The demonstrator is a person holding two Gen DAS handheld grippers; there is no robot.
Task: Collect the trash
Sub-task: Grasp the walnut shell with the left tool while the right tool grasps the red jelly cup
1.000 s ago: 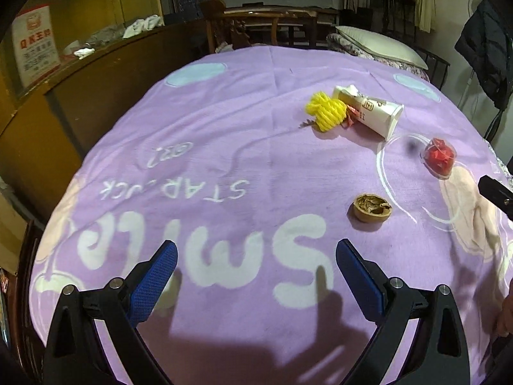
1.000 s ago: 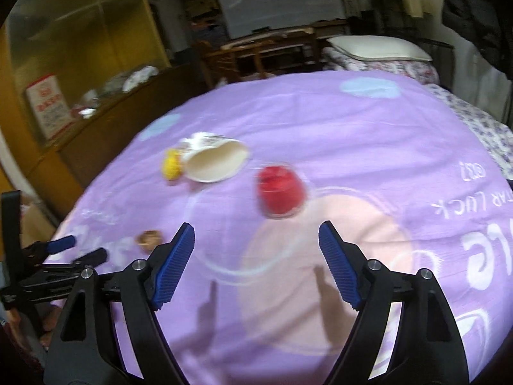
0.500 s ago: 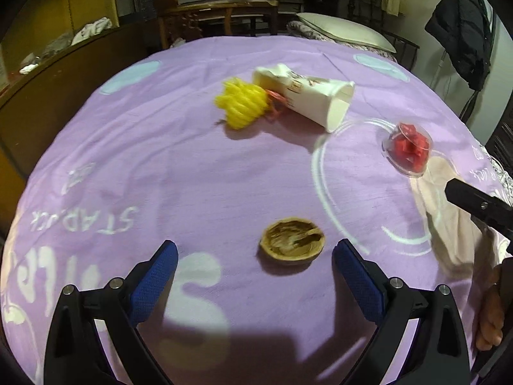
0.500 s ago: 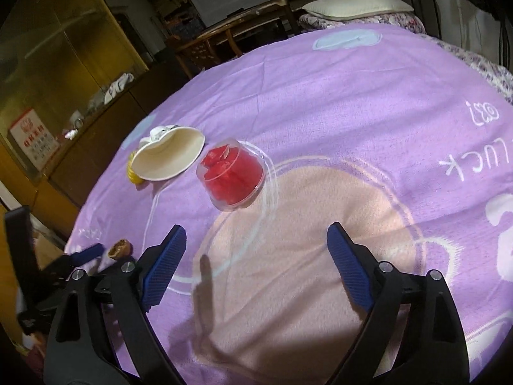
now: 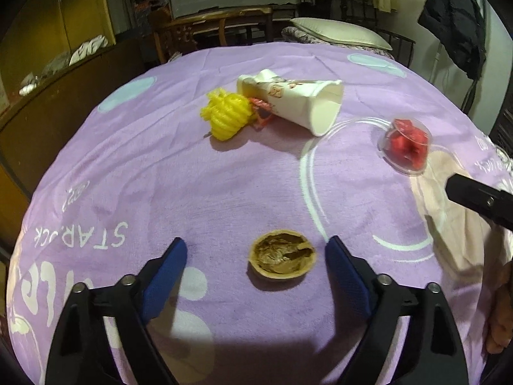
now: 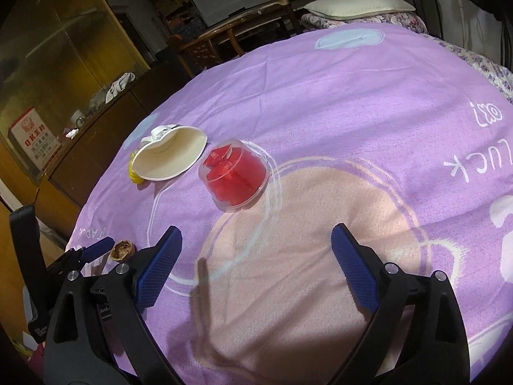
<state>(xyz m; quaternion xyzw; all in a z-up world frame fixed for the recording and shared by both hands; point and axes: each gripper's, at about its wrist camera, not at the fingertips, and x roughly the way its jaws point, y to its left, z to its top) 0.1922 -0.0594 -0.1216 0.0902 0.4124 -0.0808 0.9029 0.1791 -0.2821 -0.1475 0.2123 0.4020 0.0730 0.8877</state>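
Note:
A half walnut shell (image 5: 282,259) lies open side up on the purple cloth, between the open jaws of my left gripper (image 5: 256,253). It also shows in the right wrist view (image 6: 122,249). A tipped white paper cup (image 5: 296,101) lies farther back, with a yellow foam net (image 5: 226,116) beside it. A clear plastic cup of red scraps (image 6: 235,176) lies on its side just ahead of my open, empty right gripper (image 6: 256,253).
The round table carries a purple printed cloth (image 5: 160,166). A wooden cabinet (image 6: 64,73) stands to the left. Chairs (image 5: 221,29) and a bed with a pillow (image 5: 336,30) stand behind the table. A dark jacket (image 5: 455,32) hangs at the right.
My left gripper has moved forward to the walnut shell, which now sits between its jaws. My right gripper has closed in a little on the red-filled cup.

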